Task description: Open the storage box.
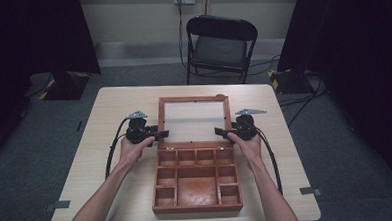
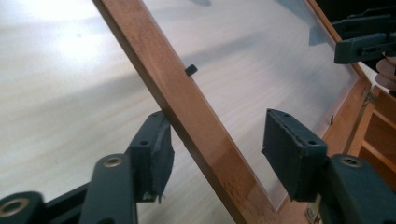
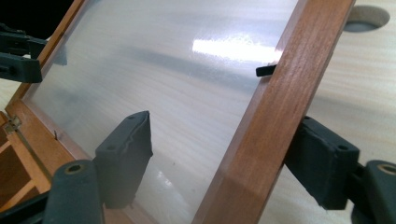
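Note:
A wooden box (image 1: pixel 198 208) with several empty compartments sits on the table's near middle. Its glass-panelled lid (image 1: pixel 193 99) is swung open behind it. My left gripper (image 1: pixel 160 134) is open and straddles the lid's left rail (image 2: pixel 159 70); one jaw is outside the rail and the other is over the glass. In the left gripper view the left gripper (image 2: pixel 219 126) has its outer pad close against the wood. My right gripper (image 1: pixel 221 133) is open astride the right rail (image 3: pixel 299 60). The right gripper (image 3: pixel 224 128) has one jaw over the glass and one outside.
The light wooden table (image 1: pixel 114 109) has bare surface to the left and right of the box, and a round cable hole (image 3: pixel 366 16) just beyond the lid. A black folding chair (image 1: pixel 221 44) stands past the far edge. Cables lie on the floor at the right.

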